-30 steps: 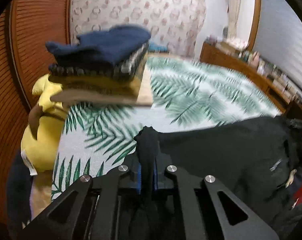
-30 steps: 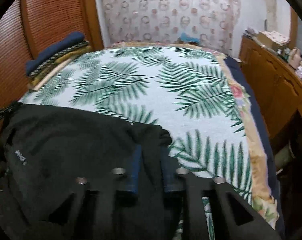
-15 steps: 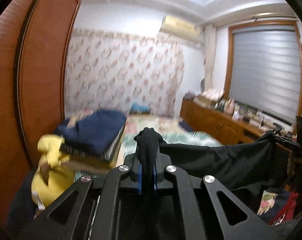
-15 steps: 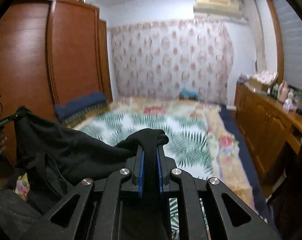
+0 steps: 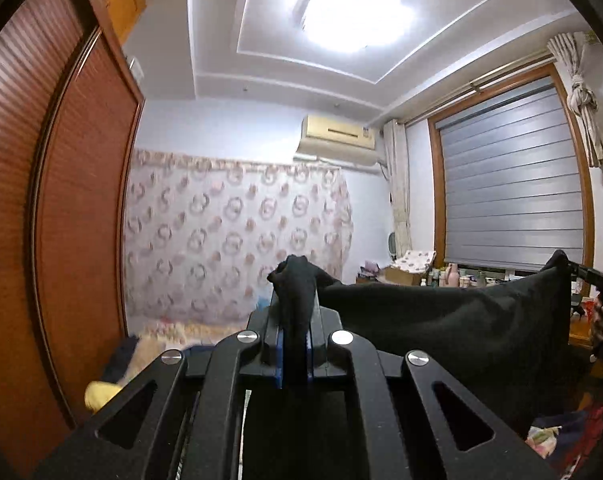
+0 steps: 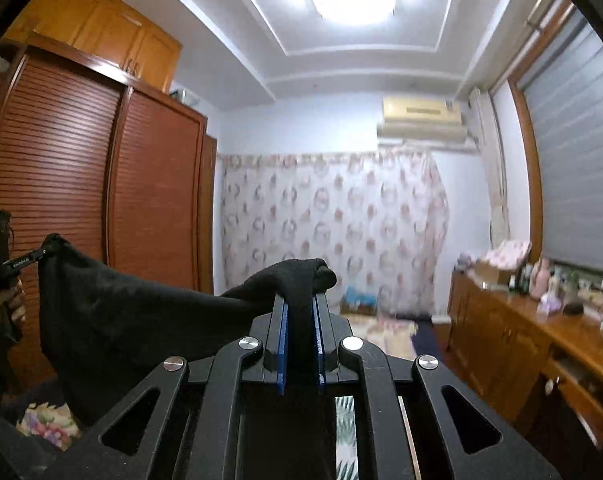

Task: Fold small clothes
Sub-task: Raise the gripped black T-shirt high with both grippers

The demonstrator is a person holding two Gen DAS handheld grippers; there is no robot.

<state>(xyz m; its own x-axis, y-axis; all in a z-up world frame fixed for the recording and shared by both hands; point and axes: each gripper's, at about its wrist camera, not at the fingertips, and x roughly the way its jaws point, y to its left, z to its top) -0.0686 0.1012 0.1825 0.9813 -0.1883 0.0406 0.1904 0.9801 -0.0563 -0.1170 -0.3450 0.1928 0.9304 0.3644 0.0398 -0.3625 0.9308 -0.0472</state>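
- Black garment point(image 5: 441, 320): one bunched corner clamped between the blue pads of the left gripper point(image 5: 294, 320), a knot of cloth poking out above the fingertips.
- Opposite corner clamped the same way in the right gripper point(image 6: 300, 312), a rolled lump of fabric sitting over the pad tips.
- Both grippers closed tight on the cloth, pointing level into the room.
- Garment held in the air, stretched between the two grippers; top edge slightly sagging from one clamp to the other.
- In the left wrist view, far corner pinched at the right edge of the frame; in the right wrist view, far corner pinched at the left edge, beside a hand point(image 6: 5, 300) on the other gripper's handle.
- Look of the garment: plain black, soft, matte, hanging in a broad sheet below the top edge with loose folds; exact type not tellable.
- Behind: floral curtain point(image 5: 237, 240), slatted wooden wardrobe point(image 6: 81, 184), air conditioner point(image 5: 339, 140), grey blind point(image 5: 513, 180), wooden sideboard point(image 6: 541, 340), ceiling light point(image 5: 357, 8).
- Change from one second earlier: then spread low over the leaf-print bedspread, both views looking down at the bed; now lifted clear, views level with ceiling in sight and only a sliver of leaf print point(image 6: 345, 436) seen below the right gripper.
- Grip on both corners unchanged.
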